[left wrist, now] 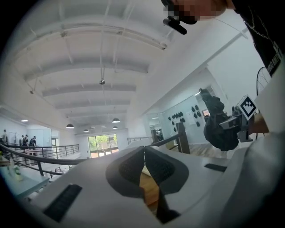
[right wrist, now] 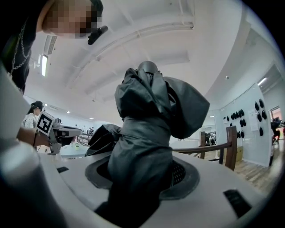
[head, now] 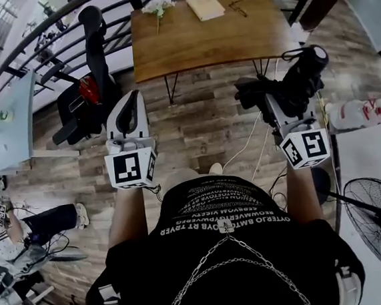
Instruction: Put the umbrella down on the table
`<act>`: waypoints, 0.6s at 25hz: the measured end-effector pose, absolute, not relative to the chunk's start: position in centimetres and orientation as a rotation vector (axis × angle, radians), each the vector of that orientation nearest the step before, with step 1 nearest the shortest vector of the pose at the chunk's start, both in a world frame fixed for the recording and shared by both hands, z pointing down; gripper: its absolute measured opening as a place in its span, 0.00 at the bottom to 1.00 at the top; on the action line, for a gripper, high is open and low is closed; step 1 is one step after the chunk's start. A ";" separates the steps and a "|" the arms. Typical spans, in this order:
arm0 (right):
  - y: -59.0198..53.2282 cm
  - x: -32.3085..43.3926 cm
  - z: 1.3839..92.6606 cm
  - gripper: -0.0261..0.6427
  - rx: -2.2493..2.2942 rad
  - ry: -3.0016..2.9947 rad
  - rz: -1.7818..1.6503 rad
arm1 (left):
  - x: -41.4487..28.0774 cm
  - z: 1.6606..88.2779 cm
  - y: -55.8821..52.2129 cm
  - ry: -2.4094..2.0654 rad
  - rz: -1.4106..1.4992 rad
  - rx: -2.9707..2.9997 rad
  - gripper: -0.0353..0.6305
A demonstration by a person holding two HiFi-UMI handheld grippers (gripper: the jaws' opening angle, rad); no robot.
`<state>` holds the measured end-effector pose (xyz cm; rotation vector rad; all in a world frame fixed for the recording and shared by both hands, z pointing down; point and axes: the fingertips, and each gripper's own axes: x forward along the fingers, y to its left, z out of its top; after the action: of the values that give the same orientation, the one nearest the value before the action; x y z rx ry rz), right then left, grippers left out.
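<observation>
The step in hand is the carry: the folded dark umbrella (head: 301,74) is clamped in the right gripper (head: 281,103), well short of the wooden table (head: 194,47), which stands ahead of the person across a stretch of plank floor. In the right gripper view the jaws stand wide around the bundled grey canopy, which fills the gap and rises up past the tips, with a loose flap sticking out to one side. The left gripper (head: 129,102) is held level beside it with its jaws together and nothing between them; only a sliver of the tabletop shows through below the tips.

On the table's far edge lie a sprig of white flowers (head: 158,7) and a pale notebook (head: 205,7), while the near half looks bare. The next move probably calls for bringing the right gripper over that bare near half, lowering the umbrella until it rests flat on the wood, and only then spreading the jaws, keeping clear of the flowers and notebook
</observation>
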<state>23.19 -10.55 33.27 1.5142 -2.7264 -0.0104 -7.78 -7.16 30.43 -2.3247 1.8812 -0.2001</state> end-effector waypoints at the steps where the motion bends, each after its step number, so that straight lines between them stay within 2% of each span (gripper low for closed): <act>1: -10.8 23.4 33.4 0.43 1.515 -2.727 -0.005 | -8.0 30.4 -7.3 1.898 -0.202 -2.305 0.10; 7: -11.3 23.5 34.4 0.43 1.507 -2.701 -0.007 | -7.7 30.5 -7.0 1.906 -0.276 -2.178 0.10; 15: -11.3 23.0 35.1 0.43 1.478 -2.697 0.008 | -5.9 30.7 -8.0 1.867 -0.219 -2.245 0.10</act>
<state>23.01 -11.29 35.14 1.4778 -2.6967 0.0075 -5.92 -8.05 30.65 -2.2448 1.8668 -0.2189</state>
